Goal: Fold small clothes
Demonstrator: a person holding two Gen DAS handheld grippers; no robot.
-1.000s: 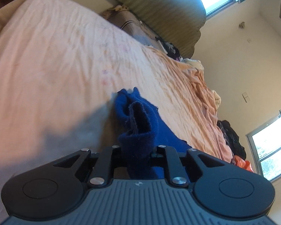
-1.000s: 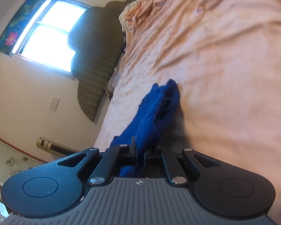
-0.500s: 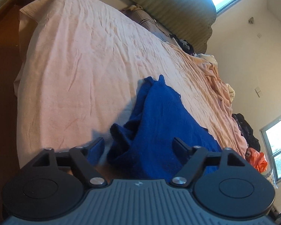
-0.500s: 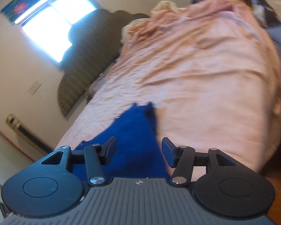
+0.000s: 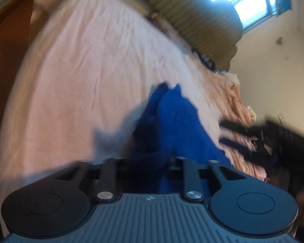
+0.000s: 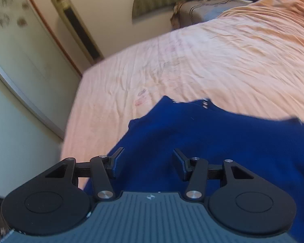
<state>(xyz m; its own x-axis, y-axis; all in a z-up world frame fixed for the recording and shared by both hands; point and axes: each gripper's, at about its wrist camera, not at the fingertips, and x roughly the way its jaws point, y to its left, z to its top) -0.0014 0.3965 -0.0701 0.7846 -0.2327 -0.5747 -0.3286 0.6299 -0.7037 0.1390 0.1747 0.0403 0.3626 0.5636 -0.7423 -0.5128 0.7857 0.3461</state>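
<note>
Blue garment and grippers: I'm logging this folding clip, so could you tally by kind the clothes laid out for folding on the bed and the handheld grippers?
Blue garment: 1
Grippers: 2, the left gripper and the right gripper
Total: 3

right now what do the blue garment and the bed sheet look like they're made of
Blue garment: seems a soft, matte knit or fleece; it slumps in thick folds with no sheen, and small snaps show near its edge. Bed sheet: looks like thin woven cotton, matte peach-pink, covered in fine creases. Blur leaves both uncertain.
</note>
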